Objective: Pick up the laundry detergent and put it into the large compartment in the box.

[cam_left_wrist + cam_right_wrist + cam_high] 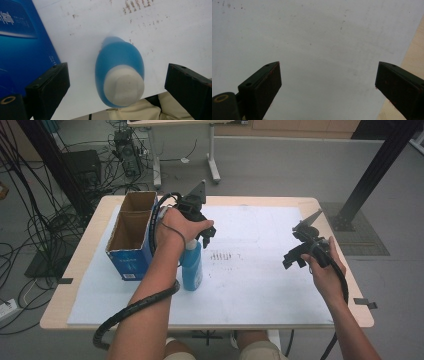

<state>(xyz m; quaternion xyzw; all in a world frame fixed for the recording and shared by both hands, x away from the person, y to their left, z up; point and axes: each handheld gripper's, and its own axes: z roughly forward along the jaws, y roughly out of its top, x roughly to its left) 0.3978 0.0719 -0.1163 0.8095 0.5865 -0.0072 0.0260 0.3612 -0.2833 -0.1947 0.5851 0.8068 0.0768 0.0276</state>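
**Mia:** Where is the blue bottle?

**Sam:** It stands up on the white surface, just beside the blue box. The box is open on top.

**Mia:** What are the left tongs doing?

**Sam:** They hang right over the bottle. Their jaws are wide apart, one on each side of the white cap. They do not touch it.

**Mia:** And the right tongs?

**Sam:** Apart too, holding nothing, well away over the bare sheet.

**Mia:** So which step is it?

**Sam:** I think it is getting ready to grab. Next the left tongs should go down around the bottle and squeeze. Maybe then it goes in the box.
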